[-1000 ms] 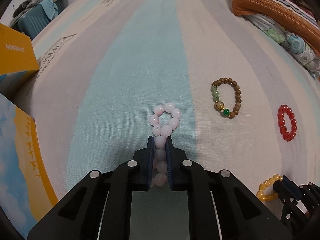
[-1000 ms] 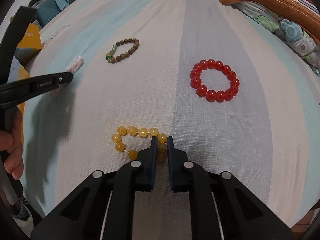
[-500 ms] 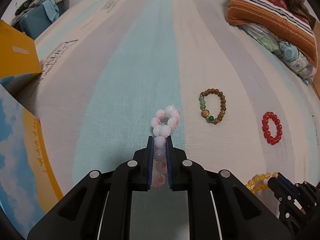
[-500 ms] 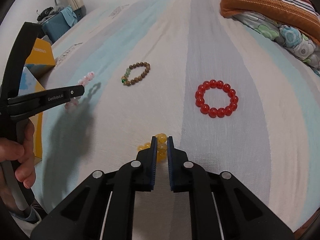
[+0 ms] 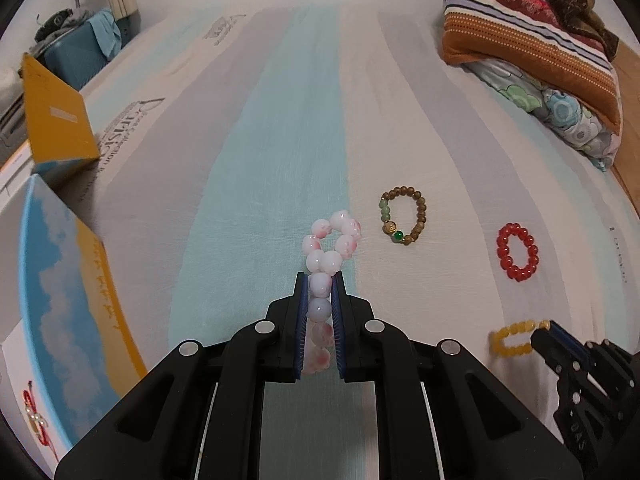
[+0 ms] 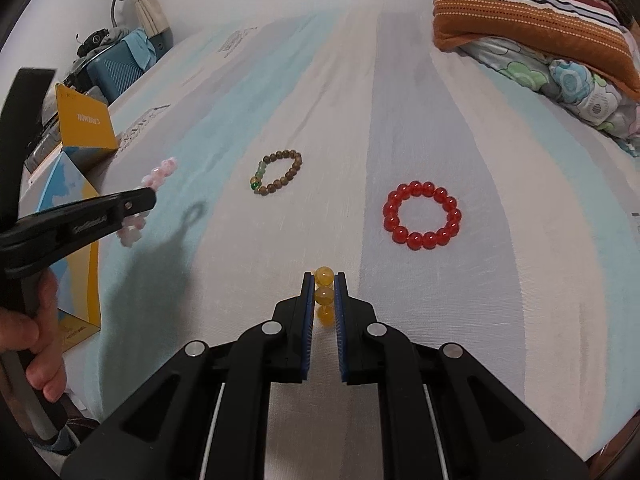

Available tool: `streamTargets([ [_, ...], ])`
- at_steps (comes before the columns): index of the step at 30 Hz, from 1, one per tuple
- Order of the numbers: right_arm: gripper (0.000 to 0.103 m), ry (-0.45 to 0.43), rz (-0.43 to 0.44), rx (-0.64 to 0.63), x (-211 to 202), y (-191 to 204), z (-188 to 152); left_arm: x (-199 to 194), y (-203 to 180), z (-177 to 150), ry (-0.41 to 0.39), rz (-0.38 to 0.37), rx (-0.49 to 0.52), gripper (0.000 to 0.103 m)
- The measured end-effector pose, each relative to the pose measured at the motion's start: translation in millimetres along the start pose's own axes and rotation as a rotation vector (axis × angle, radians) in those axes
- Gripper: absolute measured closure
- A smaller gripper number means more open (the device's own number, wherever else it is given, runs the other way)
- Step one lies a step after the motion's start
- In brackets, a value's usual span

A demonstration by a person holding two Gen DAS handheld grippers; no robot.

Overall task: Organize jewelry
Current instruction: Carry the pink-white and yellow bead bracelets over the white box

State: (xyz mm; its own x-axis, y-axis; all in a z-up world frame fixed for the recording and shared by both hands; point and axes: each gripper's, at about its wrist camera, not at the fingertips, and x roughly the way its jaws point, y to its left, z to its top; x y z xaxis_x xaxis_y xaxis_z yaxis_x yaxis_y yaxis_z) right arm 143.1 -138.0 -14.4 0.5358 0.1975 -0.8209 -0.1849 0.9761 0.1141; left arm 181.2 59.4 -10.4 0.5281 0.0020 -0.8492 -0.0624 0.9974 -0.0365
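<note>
Striped bedding (image 5: 280, 128) in pale blue, grey and cream covered the bed and served as the work surface; folded quilts (image 5: 532, 52) were stacked at the far right corner, and a yellow box (image 5: 56, 116) stood at the left edge with a blue-and-yellow box (image 5: 68, 280) nearer the camera. Left gripper (image 5: 320, 284) was clamped on the pink bracelet (image 5: 330, 248): several beads sat between the blue pads (image 5: 301, 320), and the free loop stuck out past the fingertips. From the right wrist view the pink bracelet (image 6: 160, 172) appeared raised off the bedding, its loop casting a separate shadow (image 6: 192, 216) on the blue stripe. Right gripper (image 6: 323, 280) was clamped on the yellow bracelet (image 6: 323, 294), with beads lined up between its pads (image 6: 306, 320); whether the bracelet touched the bedding could not be told. In the left wrist view the yellow bracelet (image 5: 516, 336) projected as a loop from the right gripper (image 5: 540, 338) at lower right. Wooden bracelet (image 5: 402, 216), with green beads on one side, lay flat just right of the blue stripe. Red bracelet (image 5: 518, 252) lay flat farther right, well apart from both grippers. Both loose bracelets appeared again in the right wrist view: wooden bracelet (image 6: 278, 172) ahead-left, red bracelet (image 6: 422, 216) ahead-right.
</note>
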Motion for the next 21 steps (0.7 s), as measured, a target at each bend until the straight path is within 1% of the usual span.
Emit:
streamTargets([
  [5, 0.094, -0.018, 0.000, 0.014, -10, -1, 4, -21, 4, -6, -0.023, -0.009, 0.002, 0.092],
  [11, 0.094, -0.050, -0.004, 0.008, -25, 8, 15, -46, 12, -10, -0.052, -0.026, -0.016, 0.092],
  [15, 0.094, -0.063, -0.001, 0.006, -35, 17, 26, -68, 17, -12, -0.087, -0.026, -0.022, 0.092],
  [21, 0.094, -0.084, 0.005, -0.030, -48, 40, 38, -101, 25, -16, -0.130, -0.014, -0.021, 0.092],
])
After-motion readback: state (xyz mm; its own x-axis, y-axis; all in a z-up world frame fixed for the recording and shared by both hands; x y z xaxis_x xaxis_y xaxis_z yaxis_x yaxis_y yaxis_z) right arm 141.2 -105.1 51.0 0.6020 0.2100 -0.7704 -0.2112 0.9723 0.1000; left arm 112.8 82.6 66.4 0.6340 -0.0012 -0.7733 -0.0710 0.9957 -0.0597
